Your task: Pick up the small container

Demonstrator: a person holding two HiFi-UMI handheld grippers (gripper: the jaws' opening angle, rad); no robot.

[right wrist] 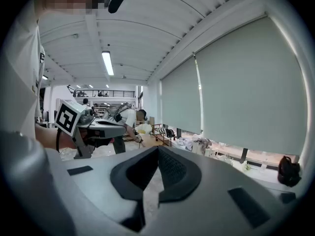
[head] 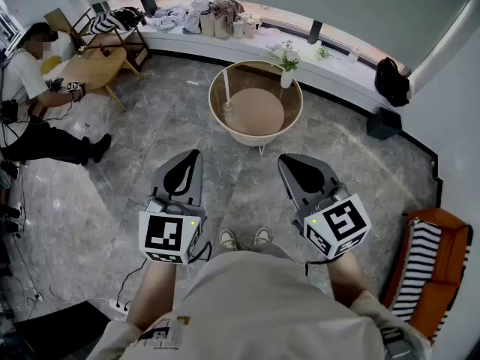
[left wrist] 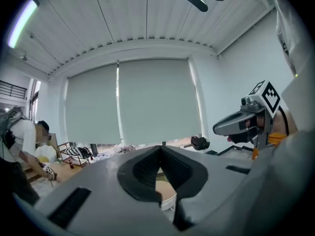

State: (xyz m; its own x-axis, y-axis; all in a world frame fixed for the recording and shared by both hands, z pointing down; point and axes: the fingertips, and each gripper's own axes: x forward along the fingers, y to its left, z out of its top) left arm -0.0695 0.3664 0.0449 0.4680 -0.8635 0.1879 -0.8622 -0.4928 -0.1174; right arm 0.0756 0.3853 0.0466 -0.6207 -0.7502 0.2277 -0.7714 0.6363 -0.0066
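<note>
Both tongs are clenched shut and empty: left tongs point(head: 193, 156) and right tongs point(head: 287, 160) side by side over bare grey floor point(head: 232, 182). Straight ahead, the small container point(head: 228, 111) sits on the round worktop point(head: 255, 139), near its raised left rim. A person point(head: 30, 88) sits well off left, and a striped sofa point(head: 431, 268) is on the right.

round table point(head: 298, 115): small pale object point(head: 227, 109) by its left rim, too small to identify | window ledge point(head: 337, 72): clutter point(head: 217, 15) too small to sort | seated person point(head: 34, 118): cut by left edge | orange chair point(head: 448, 261): cut by right edge | left gripper view: table mostly hidden behind left gripper point(left wrist: 158, 151)
</note>
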